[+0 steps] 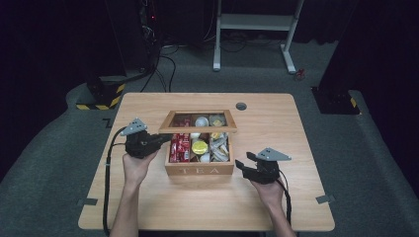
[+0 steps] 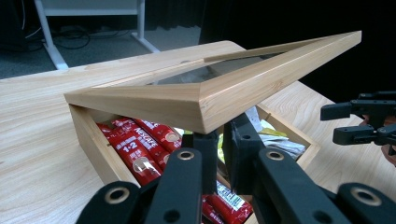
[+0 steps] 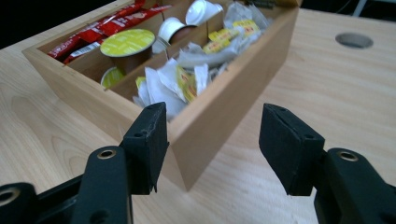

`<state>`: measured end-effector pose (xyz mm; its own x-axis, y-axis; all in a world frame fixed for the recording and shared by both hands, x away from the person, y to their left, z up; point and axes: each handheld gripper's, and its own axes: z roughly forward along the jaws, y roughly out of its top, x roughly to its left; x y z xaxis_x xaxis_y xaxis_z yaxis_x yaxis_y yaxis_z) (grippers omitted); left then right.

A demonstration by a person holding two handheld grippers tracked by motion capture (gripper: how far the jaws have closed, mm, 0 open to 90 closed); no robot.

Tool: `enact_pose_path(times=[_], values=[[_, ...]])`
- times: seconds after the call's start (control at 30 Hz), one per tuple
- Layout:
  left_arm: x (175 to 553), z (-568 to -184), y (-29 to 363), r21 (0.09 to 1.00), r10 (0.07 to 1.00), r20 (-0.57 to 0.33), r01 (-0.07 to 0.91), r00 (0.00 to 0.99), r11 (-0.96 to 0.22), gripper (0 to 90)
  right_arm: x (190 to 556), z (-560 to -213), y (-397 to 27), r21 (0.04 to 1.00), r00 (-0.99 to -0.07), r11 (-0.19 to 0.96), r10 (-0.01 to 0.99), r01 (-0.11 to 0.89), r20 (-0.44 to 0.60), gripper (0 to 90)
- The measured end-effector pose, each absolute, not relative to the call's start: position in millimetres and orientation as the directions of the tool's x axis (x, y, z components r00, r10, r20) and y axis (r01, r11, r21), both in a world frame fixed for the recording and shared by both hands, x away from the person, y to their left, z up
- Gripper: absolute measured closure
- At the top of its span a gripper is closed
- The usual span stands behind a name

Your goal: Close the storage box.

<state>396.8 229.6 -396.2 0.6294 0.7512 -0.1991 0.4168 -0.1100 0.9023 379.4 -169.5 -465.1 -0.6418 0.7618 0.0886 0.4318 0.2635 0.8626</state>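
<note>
Evidently rigid and light, the glazed lid (image 2: 205, 88) is pinched at its front corner by the left gripper (image 2: 219, 154); right gripper (image 3: 212, 140) stands wide beside the tea box (image 1: 199, 170).

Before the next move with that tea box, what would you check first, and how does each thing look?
1. Lid raised off the tea box: ok, it stands tilted open.
2. Left hand-held gripper under the lid's front corner: ok, its jaws are nearly together beneath the frame; whether they press the wood, cannot tell.
3. Right hand-held gripper free: ok, jaws wide open, nothing between the pads.
4. Right hand-held gripper clear of the box: ok in the high view, it sits off the box's right front corner.
5. Contents inside their compartments: ok, red sachets, yellow-lidded capsule and tea bags lie below the rim.
</note>
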Motion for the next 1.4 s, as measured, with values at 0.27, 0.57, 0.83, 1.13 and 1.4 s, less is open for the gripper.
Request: enact_pose_path(times=[0.27,0.57,0.83,1.13,1.4], values=[[398,-393,228,0.902,0.751,-0.194,0.415,0.631,-0.116,84.4,386,-452,-140,0.875,-0.693,0.305,0.720,0.375,0.046,42.7],[400,-389,226,0.903,0.744,-0.191,0.412,0.641,-0.123,85.1,399,-452,-102,0.879,-0.734,0.327,0.678,0.346,0.037,41.4],[402,-386,226,0.901,0.747,-0.186,0.413,0.638,-0.129,85.5,410,-456,-72,0.873,-0.741,0.338,0.670,0.352,0.039,34.5],[406,-380,226,0.901,0.752,-0.172,0.410,0.637,-0.141,85.5,418,-457,-50,0.861,-0.741,0.364,0.671,0.355,0.022,30.2],[407,-378,226,0.900,0.752,-0.172,0.412,0.637,-0.143,85.5,426,-464,-38,0.845,-0.737,0.385,0.675,0.370,0.015,28.3]])
